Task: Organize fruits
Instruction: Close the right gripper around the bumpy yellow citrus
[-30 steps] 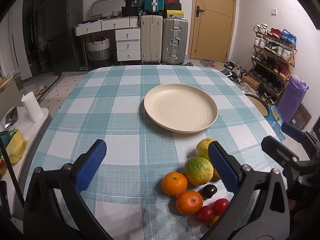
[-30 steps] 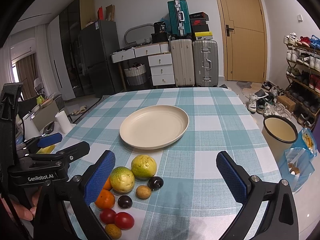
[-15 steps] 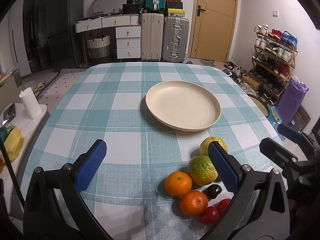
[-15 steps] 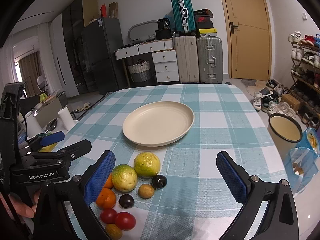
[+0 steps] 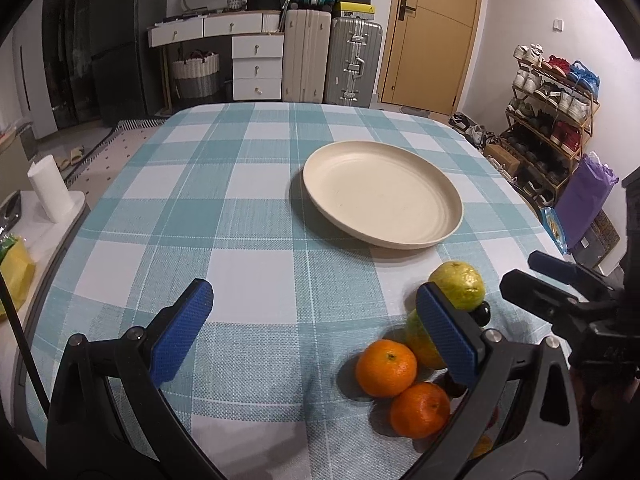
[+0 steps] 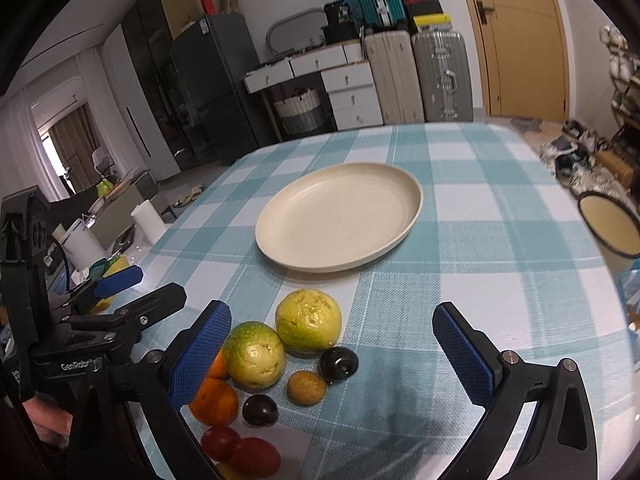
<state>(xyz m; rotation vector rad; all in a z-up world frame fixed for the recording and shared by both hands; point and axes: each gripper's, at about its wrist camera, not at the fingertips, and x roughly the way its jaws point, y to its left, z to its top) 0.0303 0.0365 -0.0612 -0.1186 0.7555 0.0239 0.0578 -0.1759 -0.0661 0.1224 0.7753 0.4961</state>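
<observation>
A: Fruits where?
B: Heaped on checked tablecloth, at 6 o'clock of cream plate, near it, not touching.
A: Grippers?
B: Right gripper fingers wide apart above the heap, holding nothing. Left gripper likewise, heap by its right finger.

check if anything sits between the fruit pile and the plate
Nothing visible does. Only bare checked tablecloth lies between the fruit pile and the empty plate. Both claws, left and right, are open and holding nothing.
</observation>
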